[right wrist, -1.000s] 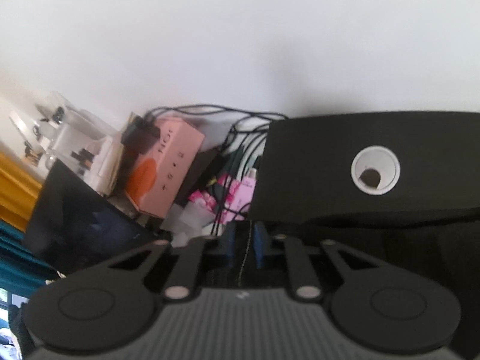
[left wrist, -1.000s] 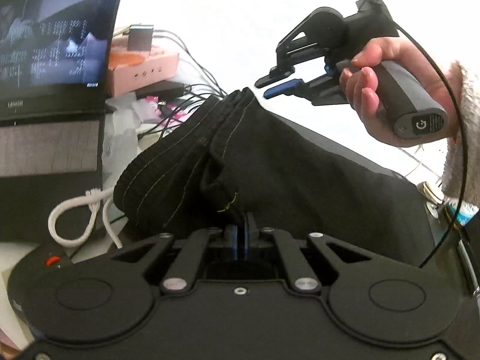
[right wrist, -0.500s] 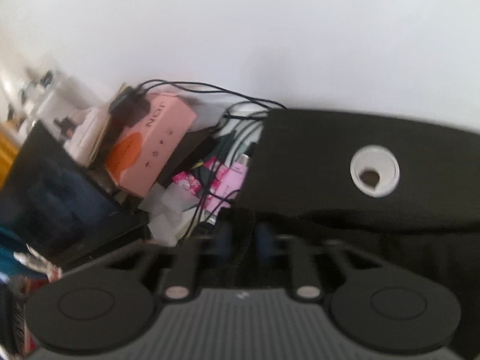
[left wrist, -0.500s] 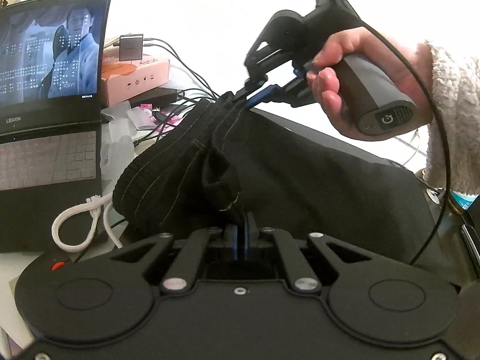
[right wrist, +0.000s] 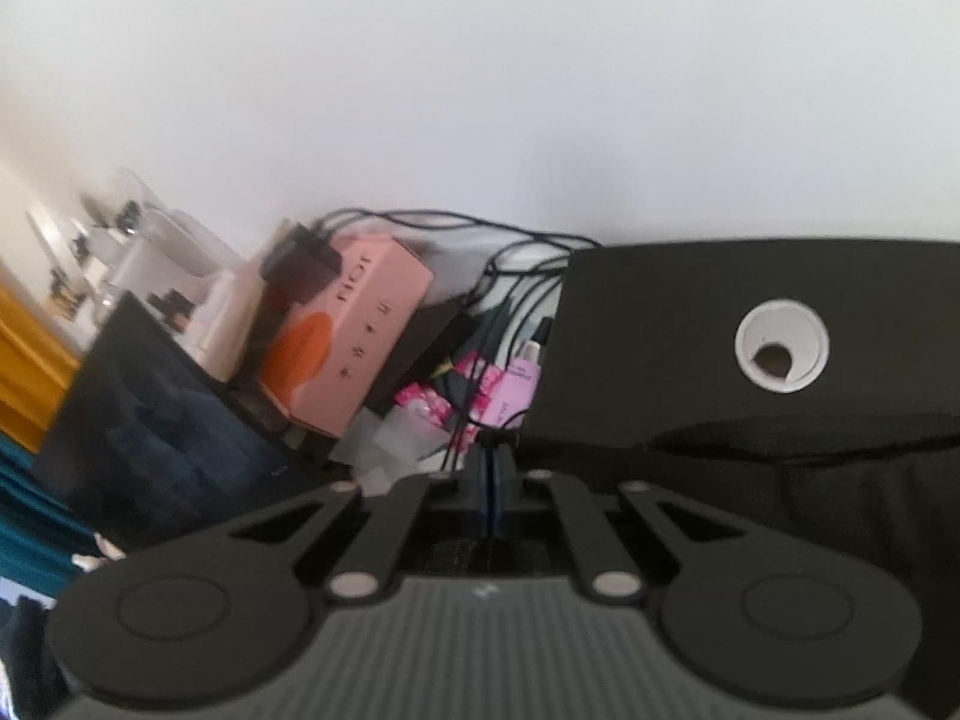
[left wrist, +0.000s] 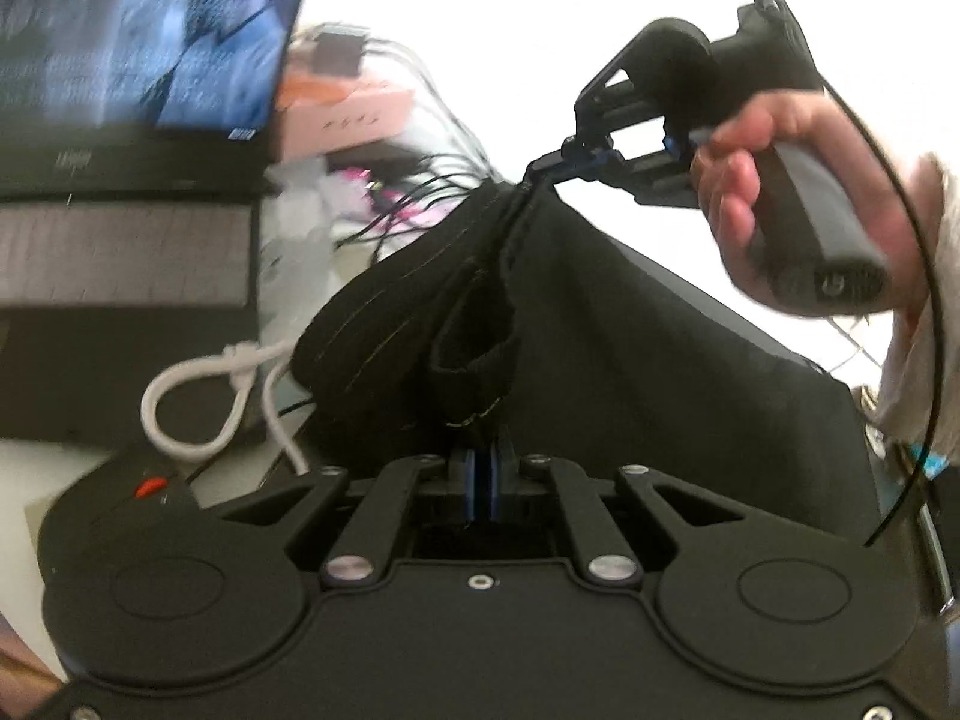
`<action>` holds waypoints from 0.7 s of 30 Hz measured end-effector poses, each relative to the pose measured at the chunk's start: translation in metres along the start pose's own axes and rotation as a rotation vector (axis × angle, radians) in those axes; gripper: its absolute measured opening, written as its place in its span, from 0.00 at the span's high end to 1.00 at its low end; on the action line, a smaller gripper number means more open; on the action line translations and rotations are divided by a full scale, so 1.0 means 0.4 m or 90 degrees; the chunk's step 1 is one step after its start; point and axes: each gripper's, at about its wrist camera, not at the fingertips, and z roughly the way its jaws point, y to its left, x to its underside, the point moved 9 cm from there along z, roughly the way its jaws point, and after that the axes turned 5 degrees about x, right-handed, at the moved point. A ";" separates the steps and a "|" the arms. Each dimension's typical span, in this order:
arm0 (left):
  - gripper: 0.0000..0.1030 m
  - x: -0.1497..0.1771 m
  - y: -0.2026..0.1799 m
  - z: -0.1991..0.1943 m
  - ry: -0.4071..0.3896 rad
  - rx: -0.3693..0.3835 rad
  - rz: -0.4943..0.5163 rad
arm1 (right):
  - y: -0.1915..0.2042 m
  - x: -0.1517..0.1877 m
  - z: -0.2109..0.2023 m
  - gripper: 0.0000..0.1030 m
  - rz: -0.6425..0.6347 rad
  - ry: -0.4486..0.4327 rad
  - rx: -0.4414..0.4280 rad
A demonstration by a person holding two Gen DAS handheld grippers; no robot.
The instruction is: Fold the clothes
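Left wrist view first: nearest to us, our left tool (left wrist: 480, 468) has its blue pads pressed together on a hem of the black garment (left wrist: 600, 324), pinching the cloth where a line of pale stitching shows. The garment rises from there in bunched folds and drapes across the dark counter (left wrist: 750, 324) to the right. Just left of the folds a white drawstring (left wrist: 198, 396) loops over the counter edge. Higher up, our right tool (left wrist: 540, 165) grips the garment's top ridge between closed tips, lifting it into a peak; the person's right hand (left wrist: 780, 204) wraps the grey handle, with a fuzzy white sleeve (left wrist: 918, 336) behind it. Farther left stands an open laptop (left wrist: 132, 120), its screen lit, and beyond it a pink box (left wrist: 354, 108) with black cables (left wrist: 432, 102) trailing past.

In the right wrist view, the right tool (right wrist: 492, 480) likewise shows its pads shut, a thin edge of black cloth caught between them. Past it the dark counter (right wrist: 660, 330) carries a white cable grommet (right wrist: 783, 345); the pink box (right wrist: 360, 330) and cables (right wrist: 516, 264) lie to the left, against a white wall (right wrist: 480, 90).
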 end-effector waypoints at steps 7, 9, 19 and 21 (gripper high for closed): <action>0.73 -0.029 0.037 -0.031 0.024 -0.018 -0.045 | 0.044 0.007 0.026 0.45 -0.098 -0.006 -0.025; 0.57 -0.065 0.039 -0.077 -0.003 -0.054 -0.024 | -0.009 0.025 -0.055 0.39 -0.075 -0.025 -0.027; 0.50 -0.208 -0.258 -0.034 -0.028 0.056 0.145 | -0.462 0.247 -0.501 0.18 0.030 -0.084 0.125; 0.51 -0.175 -0.287 0.052 0.025 0.046 0.172 | -0.553 0.293 -0.592 0.17 0.051 -0.096 0.155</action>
